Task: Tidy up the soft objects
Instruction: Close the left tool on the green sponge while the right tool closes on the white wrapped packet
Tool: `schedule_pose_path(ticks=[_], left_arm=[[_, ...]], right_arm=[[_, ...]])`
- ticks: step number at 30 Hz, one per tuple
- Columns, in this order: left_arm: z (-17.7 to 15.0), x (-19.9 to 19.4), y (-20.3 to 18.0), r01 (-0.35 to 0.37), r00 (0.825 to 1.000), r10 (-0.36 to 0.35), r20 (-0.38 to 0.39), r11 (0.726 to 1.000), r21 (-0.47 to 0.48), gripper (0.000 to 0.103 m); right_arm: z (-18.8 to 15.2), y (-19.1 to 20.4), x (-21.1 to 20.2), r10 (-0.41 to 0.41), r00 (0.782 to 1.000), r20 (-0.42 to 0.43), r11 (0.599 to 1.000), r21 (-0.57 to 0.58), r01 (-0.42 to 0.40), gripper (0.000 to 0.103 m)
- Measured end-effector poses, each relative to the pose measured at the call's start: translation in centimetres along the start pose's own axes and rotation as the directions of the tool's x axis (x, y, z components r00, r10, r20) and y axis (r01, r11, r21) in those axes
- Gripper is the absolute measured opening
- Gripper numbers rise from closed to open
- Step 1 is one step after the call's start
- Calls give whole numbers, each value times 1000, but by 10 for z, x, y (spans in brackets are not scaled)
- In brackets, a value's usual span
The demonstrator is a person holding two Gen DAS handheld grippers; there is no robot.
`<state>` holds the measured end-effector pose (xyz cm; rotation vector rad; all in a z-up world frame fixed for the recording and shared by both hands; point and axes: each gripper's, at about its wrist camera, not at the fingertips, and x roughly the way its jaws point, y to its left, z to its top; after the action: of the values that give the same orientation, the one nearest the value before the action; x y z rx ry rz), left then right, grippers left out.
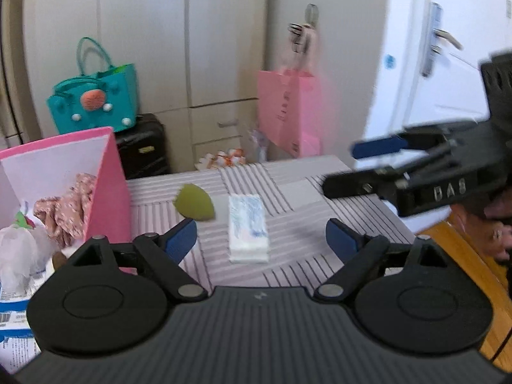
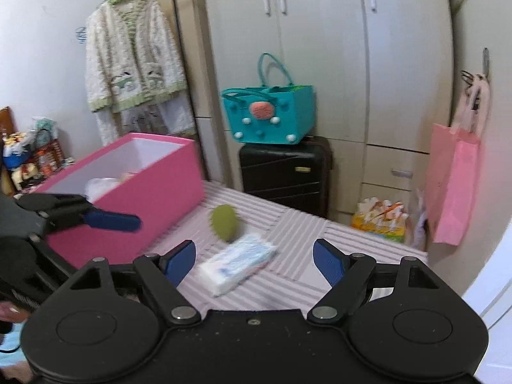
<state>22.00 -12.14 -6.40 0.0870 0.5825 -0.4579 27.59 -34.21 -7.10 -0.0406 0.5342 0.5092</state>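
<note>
A white tissue pack (image 1: 248,227) (image 2: 236,264) lies on the striped table, with a green soft pad (image 1: 193,206) (image 2: 224,222) just beyond it. An open pink box (image 1: 105,185) (image 2: 144,198) stands at the table's left and holds a floral cloth (image 1: 67,208) and a white bag (image 1: 19,249). My left gripper (image 1: 260,238) hovers open over the near end of the tissue pack, with nothing between its pads. My right gripper (image 2: 254,256) (image 1: 342,168) is open too, to the right of the pack and empty. The left gripper's blue finger (image 2: 112,220) shows in front of the pink box.
A teal bag (image 2: 268,112) sits on a black suitcase (image 2: 284,172) behind the table. A pink paper bag (image 2: 451,188) hangs by the cabinets, and a cardigan (image 2: 131,54) hangs at the far left. Wooden floor (image 1: 464,256) lies past the table's right edge.
</note>
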Motion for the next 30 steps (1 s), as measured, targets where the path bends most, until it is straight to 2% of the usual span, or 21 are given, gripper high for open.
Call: schedule_pose_path(ticks=[3, 7, 11, 13, 17, 21, 27, 30], left_arm=[[9, 14, 6, -76, 997, 76, -12, 997, -30, 82], [21, 35, 21, -127, 991, 122, -53, 986, -108, 73], [26, 55, 27, -145, 987, 131, -91, 975, -170, 66], [25, 64, 30, -152, 985, 131, -112, 967, -204, 63], [26, 78, 27, -202, 976, 179, -123, 955, -216, 61], [31, 93, 31, -241, 967, 209, -148, 937, -254, 59], [33, 114, 38, -279, 956, 232, -181, 910, -306, 56], [32, 124, 43, -326, 940, 269, -210, 889, -321, 56]], right_arm=[[-8, -17, 11, 5, 1000, -1, 1000, 20, -4, 84], [-20, -18, 28, 71, 997, -20, 997, -1, -71, 84], [-24, -1, 48, 115, 992, -48, 991, -64, -118, 85], [-24, 7, 56, 124, 991, -58, 986, -102, -129, 89], [-22, 20, 71, 108, 992, -67, 967, -226, -121, 92], [-22, 25, 87, 125, 988, -90, 940, -309, -147, 94], [-20, 19, 105, 155, 978, -138, 914, -355, -195, 94], [-20, 13, 110, 181, 973, -140, 908, -355, -220, 97]])
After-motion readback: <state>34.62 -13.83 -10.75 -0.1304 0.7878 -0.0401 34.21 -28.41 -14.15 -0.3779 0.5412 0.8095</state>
